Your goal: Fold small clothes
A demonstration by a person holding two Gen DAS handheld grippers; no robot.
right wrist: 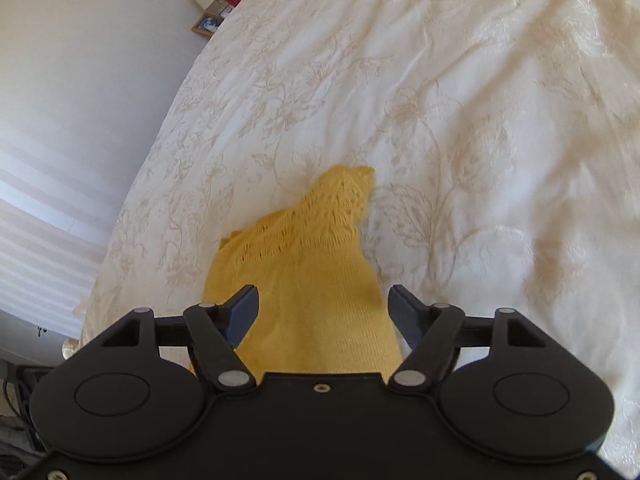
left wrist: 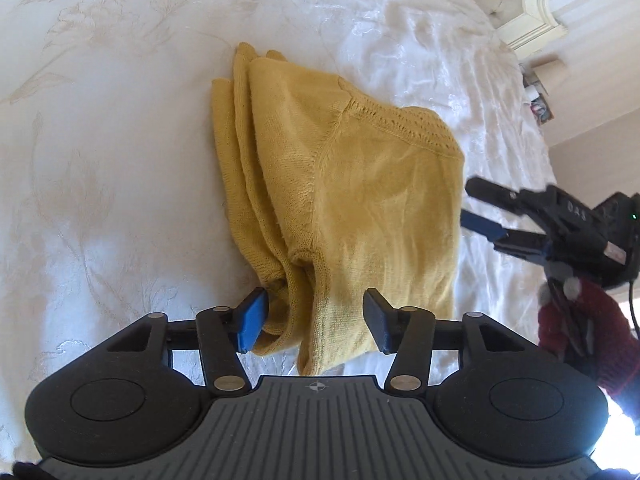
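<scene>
On bedspread (left wrist: 100,160): folded yellow knit (left wrist: 340,200); left hand-held gripper (left wrist: 316,320) agape; right hand-held gripper (right wrist: 322,316) agape

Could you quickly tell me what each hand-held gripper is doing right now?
Left hand-held gripper: open, over the yellow sweater, holding nothing.
Right hand-held gripper: open, holding nothing.

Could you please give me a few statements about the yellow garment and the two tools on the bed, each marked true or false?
1. The yellow knit garment lies on a white floral bedspread. True.
2. The left tool is shut on the garment. False: its jaws stand open, with the garment's near edge between them.
3. The right tool is open. True.
4. The garment is spread out flat in a single layer. False: several layered edges show on its left side.
5. A red-gloved hand holds the right tool. True.
</scene>
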